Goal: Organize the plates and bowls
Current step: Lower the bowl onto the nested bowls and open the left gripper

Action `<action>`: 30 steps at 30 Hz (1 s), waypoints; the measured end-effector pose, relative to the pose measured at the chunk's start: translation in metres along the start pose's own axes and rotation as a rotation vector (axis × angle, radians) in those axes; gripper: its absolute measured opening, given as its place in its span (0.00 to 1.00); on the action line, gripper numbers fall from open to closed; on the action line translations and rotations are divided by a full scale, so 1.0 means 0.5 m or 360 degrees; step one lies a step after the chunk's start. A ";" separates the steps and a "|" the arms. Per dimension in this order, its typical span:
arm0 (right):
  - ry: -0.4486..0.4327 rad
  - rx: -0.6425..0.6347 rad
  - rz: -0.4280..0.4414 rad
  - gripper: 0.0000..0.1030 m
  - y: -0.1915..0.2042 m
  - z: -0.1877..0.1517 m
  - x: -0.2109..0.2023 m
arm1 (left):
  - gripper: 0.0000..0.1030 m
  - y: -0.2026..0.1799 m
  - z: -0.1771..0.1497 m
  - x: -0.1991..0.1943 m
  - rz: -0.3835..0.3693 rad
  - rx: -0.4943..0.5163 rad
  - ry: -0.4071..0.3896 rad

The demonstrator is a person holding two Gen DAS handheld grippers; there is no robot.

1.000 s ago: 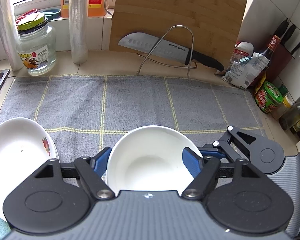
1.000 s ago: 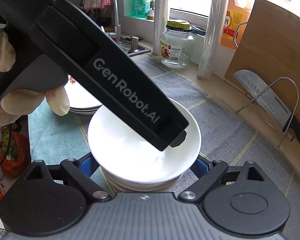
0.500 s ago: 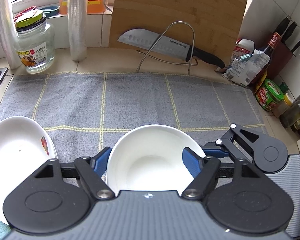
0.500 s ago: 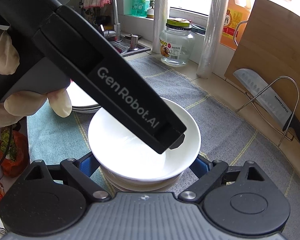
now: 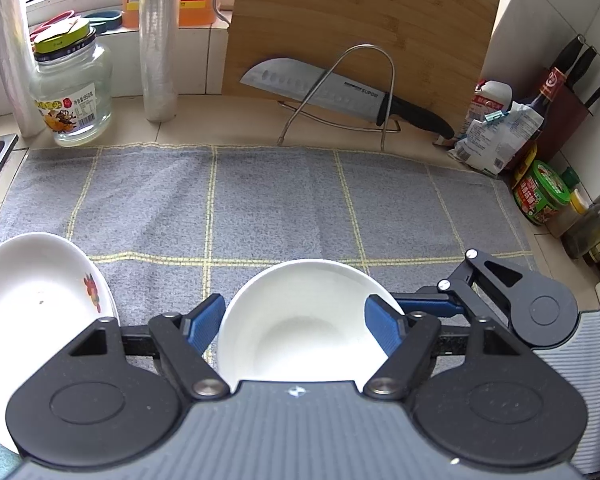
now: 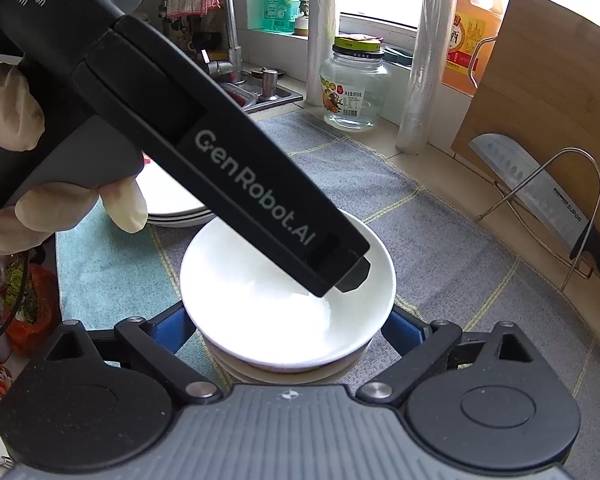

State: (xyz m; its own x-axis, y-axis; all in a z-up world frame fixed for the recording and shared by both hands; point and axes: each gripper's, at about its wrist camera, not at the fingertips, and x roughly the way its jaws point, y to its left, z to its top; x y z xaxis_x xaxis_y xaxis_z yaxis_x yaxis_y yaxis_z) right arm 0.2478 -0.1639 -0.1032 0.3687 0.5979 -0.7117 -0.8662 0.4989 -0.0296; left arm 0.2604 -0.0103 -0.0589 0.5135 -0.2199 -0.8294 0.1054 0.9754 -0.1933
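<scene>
Bowl, white (image 6: 288, 312): top of a small stack; a beige bowl (image 6: 284, 376) shows under it
Stack position: near edge of the grey checked cloth (image 5: 260, 200), about midway along it in the left wrist view
Right gripper (image 6: 288, 328): jaws wide and opening; blue pads stand either side of the stack, low down, with cloth showing between pads and lower bowl; no grip seen
Left gripper (image 5: 294, 320): jaws part open; the white bowl fills the gap and spreads wider than it; the right pad overlaps the rim, the left pad sits at the rim's edge; cannot tell whether either pad presses
Left gripper, right wrist view: black body slants down over the white bowl, tip above its inside, held by a gloved hand (image 6: 72, 204)
Plates (image 5: 40, 300): white, red flower print, stacked at the near left corner of the grey cloth, close beside the bowls
Teal cloth (image 6: 100, 272): lies along the left edge of the grey one
Far edge: knife (image 5: 340, 92) on a wire rack (image 5: 380, 80) against a cutting board (image 5: 360, 20)
Far left corner: glass jar (image 5: 72, 92), near two film rolls
</scene>
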 end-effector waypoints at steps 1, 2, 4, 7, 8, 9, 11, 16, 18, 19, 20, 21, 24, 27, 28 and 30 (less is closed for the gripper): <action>-0.0005 -0.0005 -0.0002 0.97 0.001 0.000 0.000 | 0.73 0.000 0.000 -0.001 0.0009 0.0001 -0.0005; -0.0018 -0.0008 -0.0003 0.99 0.002 0.001 -0.003 | 0.73 0.001 0.000 -0.003 0.0012 0.0002 -0.0012; -0.0035 -0.0009 -0.0001 1.00 0.001 0.004 -0.008 | 0.75 0.002 0.001 -0.007 0.0007 0.0004 -0.0035; -0.0037 -0.0006 -0.0001 1.00 -0.001 0.004 -0.009 | 0.79 0.000 0.002 -0.012 0.0020 0.0028 -0.0052; -0.0039 -0.0014 -0.0010 1.00 0.000 0.003 -0.011 | 0.80 -0.001 0.001 -0.015 0.0034 0.0039 -0.0061; -0.0044 -0.0024 -0.0020 1.00 0.001 0.003 -0.015 | 0.81 -0.002 -0.001 -0.020 0.0058 0.0050 -0.0084; -0.0062 -0.0035 -0.0050 1.00 0.005 0.003 -0.024 | 0.84 -0.002 -0.005 -0.033 0.0095 0.0066 -0.0130; -0.0107 -0.0011 -0.0061 1.00 0.005 0.004 -0.046 | 0.95 0.005 -0.019 -0.075 0.0161 0.0070 -0.0309; -0.0113 0.0003 -0.0074 1.00 0.007 0.003 -0.050 | 0.97 0.011 -0.026 -0.091 0.0180 0.0048 -0.0369; -0.0112 0.0014 -0.0082 1.00 0.007 0.003 -0.052 | 0.97 0.015 -0.028 -0.098 0.0187 0.0032 -0.0393; -0.0114 0.0031 -0.0088 1.00 0.008 0.003 -0.054 | 0.97 0.020 -0.031 -0.103 0.0190 0.0016 -0.0415; -0.0118 0.0048 -0.0093 1.00 0.009 0.002 -0.056 | 0.97 0.025 -0.034 -0.107 0.0195 -0.0001 -0.0432; -0.0138 0.0091 -0.0110 1.00 0.018 0.002 -0.066 | 0.98 0.038 -0.045 -0.119 0.0231 -0.0032 -0.0468; -0.0152 0.0117 -0.0131 1.00 0.037 0.001 -0.072 | 0.99 0.055 -0.062 -0.129 0.0280 -0.0020 -0.0509; -0.0152 0.0120 -0.0143 1.00 0.045 0.002 -0.071 | 0.99 0.059 -0.067 -0.131 0.0294 -0.0019 -0.0520; -0.0146 0.0132 -0.0166 1.00 0.060 0.001 -0.068 | 0.99 0.068 -0.076 -0.134 0.0306 0.0006 -0.0529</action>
State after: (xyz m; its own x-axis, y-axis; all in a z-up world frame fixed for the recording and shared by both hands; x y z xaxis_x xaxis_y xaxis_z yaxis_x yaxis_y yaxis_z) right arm 0.2094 -0.1690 -0.0796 0.4878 0.5929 -0.6408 -0.7921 0.6092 -0.0393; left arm 0.1969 0.0371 -0.0297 0.7722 -0.0176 -0.6351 -0.0170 0.9987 -0.0484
